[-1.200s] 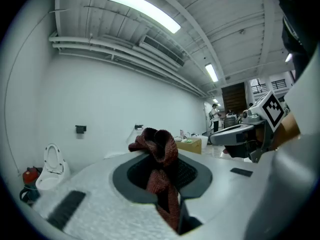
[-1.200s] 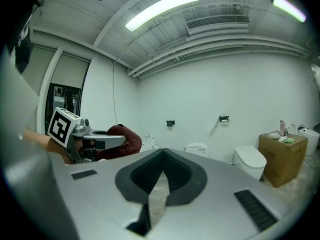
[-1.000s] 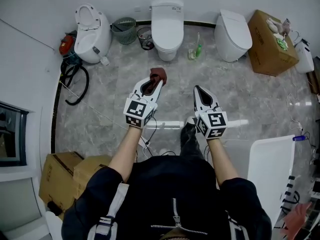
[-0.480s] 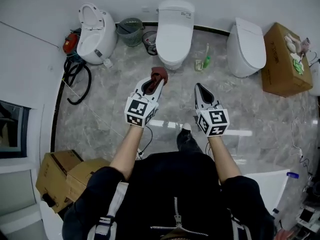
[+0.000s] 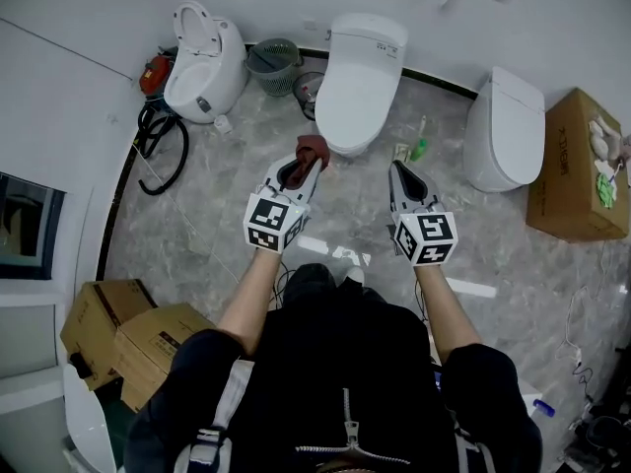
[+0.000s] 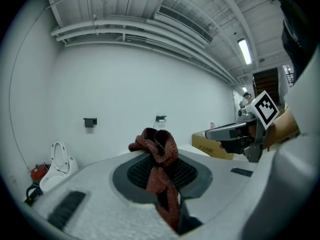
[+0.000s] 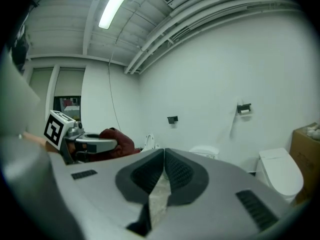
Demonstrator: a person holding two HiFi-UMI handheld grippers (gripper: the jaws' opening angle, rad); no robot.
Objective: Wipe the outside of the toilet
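A white toilet [image 5: 361, 79] with its lid down stands against the far wall, straight ahead of me. My left gripper [image 5: 306, 164] is shut on a dark red cloth [image 5: 313, 151], which bunches out past its tips just short of the bowl's front. The cloth [image 6: 159, 160] fills the jaws in the left gripper view. My right gripper [image 5: 398, 176] is shut with nothing in it, level with the left one and to the right of the bowl. In the right gripper view the toilet [image 7: 205, 151] shows small beyond the jaws.
Another white toilet [image 5: 504, 128] stands at the right, and a third [image 5: 205, 62] with its seat up at the left. A green basket [image 5: 272, 62], a small bin [image 5: 310, 87], a green bottle [image 5: 419, 149], a black hose [image 5: 162, 152] and cardboard boxes [image 5: 580, 166] line the floor.
I have stepped forward: the middle toilet has come nearer to both grippers. The grippers keep their pose and the cloth stays held.
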